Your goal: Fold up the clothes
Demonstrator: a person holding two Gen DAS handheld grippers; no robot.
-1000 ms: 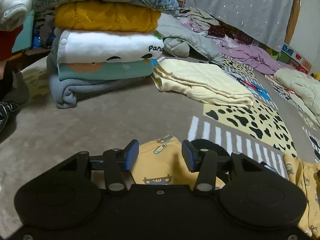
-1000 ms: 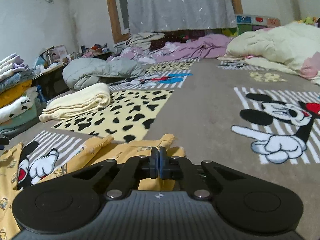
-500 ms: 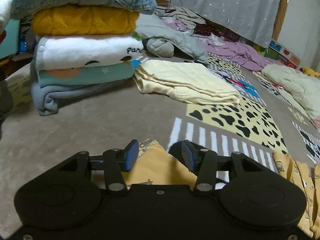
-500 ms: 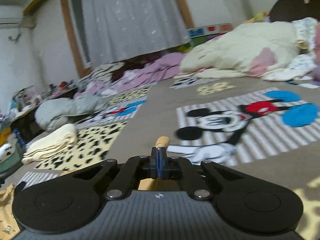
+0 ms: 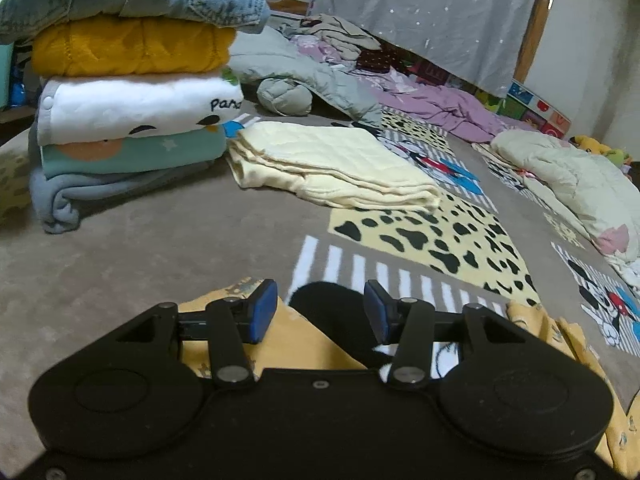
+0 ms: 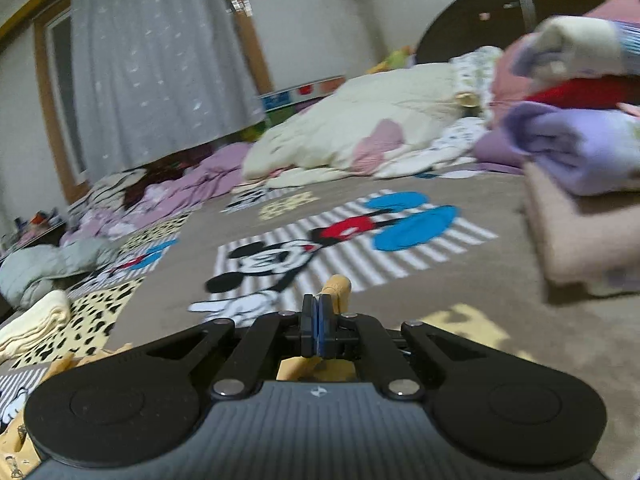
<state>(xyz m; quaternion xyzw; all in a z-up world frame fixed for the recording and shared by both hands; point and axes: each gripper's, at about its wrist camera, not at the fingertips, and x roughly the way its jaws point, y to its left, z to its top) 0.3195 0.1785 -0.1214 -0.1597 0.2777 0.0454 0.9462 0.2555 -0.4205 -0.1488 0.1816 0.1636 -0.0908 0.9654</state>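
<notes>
- At 6 o'clock in our left wrist view, the left gripper (image 5: 320,312) hangs low over the carpet (image 5: 132,256) with its blue pads (image 5: 264,310) spread wide, nothing between them.
- Beneath it we log the yellow printed garment (image 5: 296,340), flat on the carpet; another part shows at 4 o'clock, so its long axis seems to run from 9 to 3 o'clock.
- Open carpet runs from 9 to 12 o'clock, ending at the stack of folded clothes (image 5: 128,80) at 10 o'clock and the folded cream blanket (image 5: 336,164) at 12.
- In our right wrist view, the right gripper (image 6: 318,326) is clamped on a fold of the yellow garment, a tip of cloth poking up past the fingers toward 12 o'clock.
- Room ahead there is bare carpet, edged at 3 o'clock by a second pile of folded clothes (image 6: 580,184) and at 12 to 1 o'clock by a cream duvet (image 6: 360,132).
- This view is blurred.
</notes>
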